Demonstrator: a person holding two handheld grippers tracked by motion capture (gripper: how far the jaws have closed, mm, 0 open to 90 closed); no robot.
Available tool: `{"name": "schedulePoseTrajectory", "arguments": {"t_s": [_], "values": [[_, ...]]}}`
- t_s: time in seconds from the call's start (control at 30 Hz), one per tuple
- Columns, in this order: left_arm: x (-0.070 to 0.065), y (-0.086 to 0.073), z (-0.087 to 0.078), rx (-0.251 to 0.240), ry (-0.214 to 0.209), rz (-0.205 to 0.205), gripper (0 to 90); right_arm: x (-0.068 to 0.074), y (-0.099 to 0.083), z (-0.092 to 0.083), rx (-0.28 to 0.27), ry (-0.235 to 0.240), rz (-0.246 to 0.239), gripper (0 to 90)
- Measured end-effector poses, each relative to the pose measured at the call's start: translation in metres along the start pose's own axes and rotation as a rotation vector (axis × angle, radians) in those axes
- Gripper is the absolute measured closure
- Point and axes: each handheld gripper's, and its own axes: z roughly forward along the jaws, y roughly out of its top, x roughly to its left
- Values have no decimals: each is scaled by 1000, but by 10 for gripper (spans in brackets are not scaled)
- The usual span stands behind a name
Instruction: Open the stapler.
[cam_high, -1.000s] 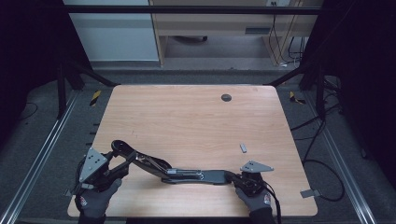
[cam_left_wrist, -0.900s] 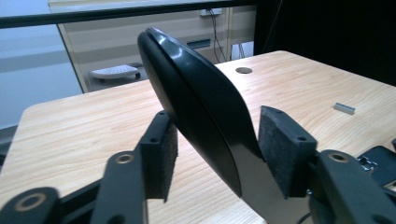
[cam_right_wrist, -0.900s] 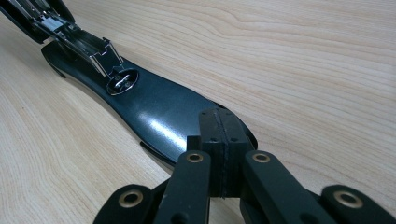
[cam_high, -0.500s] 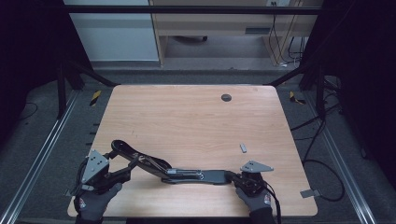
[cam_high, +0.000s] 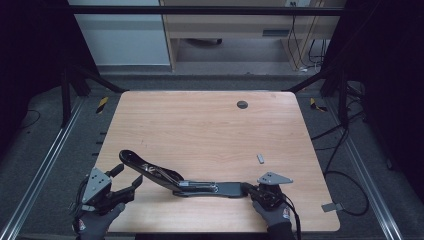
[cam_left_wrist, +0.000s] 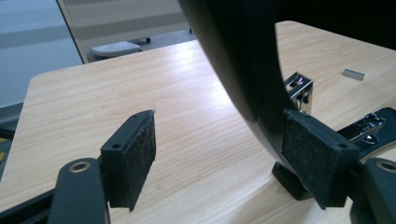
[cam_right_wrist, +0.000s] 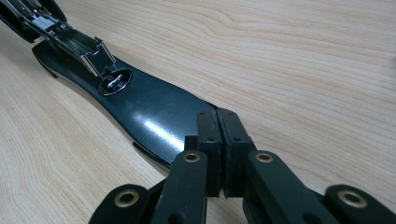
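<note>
The wooden table (cam_high: 210, 135) bears a black stapler (cam_high: 200, 187) opened out flat near its front edge. The left gripper (cam_high: 125, 180) has just been opening – jaws spread, the stapler's arm between them, unpressed. The right gripper (cam_high: 252, 192) – jaws clenched together – rests against the stapler's base end. A staple strip (cam_high: 260, 158) lies apart.

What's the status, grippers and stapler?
Left gripper jaws just opened, off the stapler's raised arm. Right gripper shut, pressing on the base end. Loose staple strip lies apart.

stapler (cam_high: 185, 181) on table (cam_high: 200, 130), staple strip (cam_high: 260, 158) behind
</note>
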Motion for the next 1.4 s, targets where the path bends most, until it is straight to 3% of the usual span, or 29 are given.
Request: {"name": "schedulePoseTrajectory", "arguments": {"t_s": [0.43,0.83,1.2,1.4], "values": [[9,-12,2,21,41,-25,265,1,1,1,0,-8,-3,878],[14,-27,17,78,73,-54,358,-3,8,-6,-18,-19,-18,859],[19,-44,32,134,127,-48,460,-17,20,-22,-38,-85,-36,828],[20,-49,35,155,132,-45,499,-27,31,-29,-30,-126,-25,803]]}}
